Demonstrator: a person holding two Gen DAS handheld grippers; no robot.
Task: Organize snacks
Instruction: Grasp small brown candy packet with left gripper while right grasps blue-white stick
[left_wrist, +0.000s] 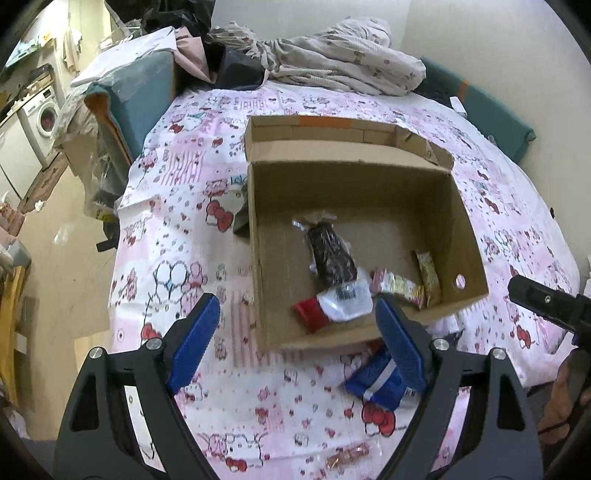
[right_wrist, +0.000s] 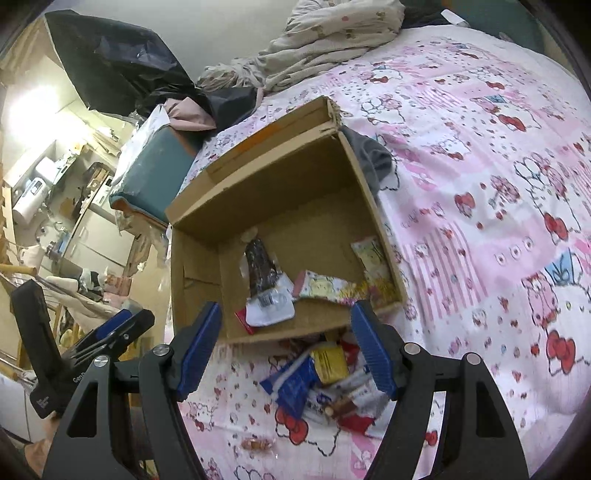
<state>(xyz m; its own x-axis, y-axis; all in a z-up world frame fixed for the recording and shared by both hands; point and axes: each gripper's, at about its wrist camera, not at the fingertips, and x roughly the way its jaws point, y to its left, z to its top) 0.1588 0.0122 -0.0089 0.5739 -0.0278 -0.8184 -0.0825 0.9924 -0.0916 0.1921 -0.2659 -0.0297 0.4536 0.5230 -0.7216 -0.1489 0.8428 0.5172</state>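
An open cardboard box (left_wrist: 469, 236) (right_wrist: 192, 266) lies on a pink patterned bed cover. Inside it are a dark snack in clear wrap (left_wrist: 330, 253) (right_wrist: 260, 267), a red and white packet (left_wrist: 334, 304) (right_wrist: 267, 308) and two pale yellow-pink packets (left_wrist: 400, 286) (right_wrist: 325, 288). My left gripper (left_wrist: 297, 332) is open and empty above the box's near edge. My right gripper (right_wrist: 284, 343) is open and empty above a pile of loose snacks (right_wrist: 321, 384) in front of the box. A blue packet (left_wrist: 376, 380) (right_wrist: 291, 387) lies in that pile.
A small wrapped candy (left_wrist: 347, 456) (right_wrist: 258, 445) lies near the front edge of the bed. Crumpled bedding (left_wrist: 343, 59) (right_wrist: 332, 40) is heaped behind the box. A teal cushion (left_wrist: 140, 96) (right_wrist: 151, 173) stands at the bed's left side. The floor drops off at the left.
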